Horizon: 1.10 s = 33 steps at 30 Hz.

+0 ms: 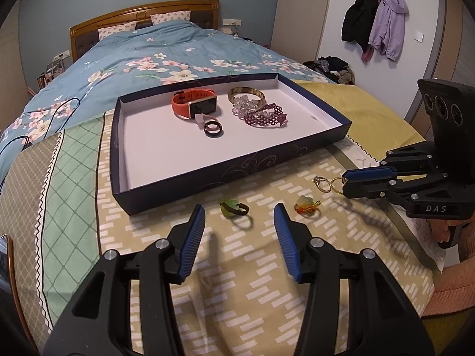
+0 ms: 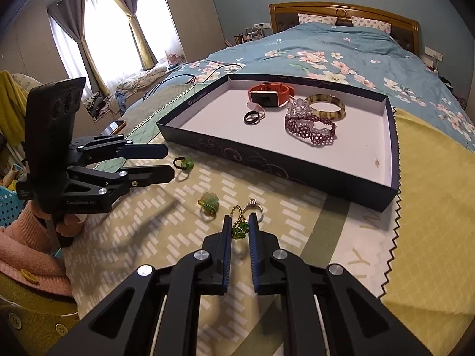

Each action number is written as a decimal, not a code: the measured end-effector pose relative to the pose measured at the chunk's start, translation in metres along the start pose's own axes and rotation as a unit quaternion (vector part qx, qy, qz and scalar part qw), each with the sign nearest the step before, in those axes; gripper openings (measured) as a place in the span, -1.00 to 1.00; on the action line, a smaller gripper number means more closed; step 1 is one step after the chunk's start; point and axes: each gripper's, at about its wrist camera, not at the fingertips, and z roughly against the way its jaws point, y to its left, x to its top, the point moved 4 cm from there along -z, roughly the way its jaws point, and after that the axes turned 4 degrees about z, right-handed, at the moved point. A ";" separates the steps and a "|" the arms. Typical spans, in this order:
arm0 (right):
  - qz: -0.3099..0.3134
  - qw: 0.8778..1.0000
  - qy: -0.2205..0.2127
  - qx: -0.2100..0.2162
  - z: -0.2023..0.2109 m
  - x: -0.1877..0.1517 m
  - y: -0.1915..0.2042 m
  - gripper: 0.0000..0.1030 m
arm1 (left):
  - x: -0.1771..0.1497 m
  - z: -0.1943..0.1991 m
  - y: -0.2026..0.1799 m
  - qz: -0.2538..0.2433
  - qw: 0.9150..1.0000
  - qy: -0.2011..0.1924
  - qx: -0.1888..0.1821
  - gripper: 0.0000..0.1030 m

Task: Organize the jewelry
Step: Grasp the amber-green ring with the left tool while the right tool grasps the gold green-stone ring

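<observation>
Bed (image 1: pixel 166 50) carried a patterned blanket (image 1: pixel 237 267) with a dark shallow box (image 1: pixel 190 178) on it. Inside the box lay an orange smartwatch (image 1: pixel 194 102), a bangle (image 1: pixel 246 92), a purple beaded bracelet (image 1: pixel 265 115) and a black ring (image 1: pixel 213 128). Left claw (image 1: pixel 239 216) hung partly open and empty, a green ring (image 1: pixel 234 207) on the blanket just ahead between its tips. Right claw (image 2: pixel 240 225) was clamped on a green beaded ring (image 2: pixel 239 230); a silver ring (image 2: pixel 255 207) and a jade-coloured ring (image 2: pixel 209 201) lay beside it.
</observation>
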 end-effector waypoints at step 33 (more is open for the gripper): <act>-0.029 0.999 -0.011 0.012 0.001 -0.004 -0.006 -0.81 | 0.005 -0.041 -0.058 -0.040 0.997 0.054 -0.046 -0.52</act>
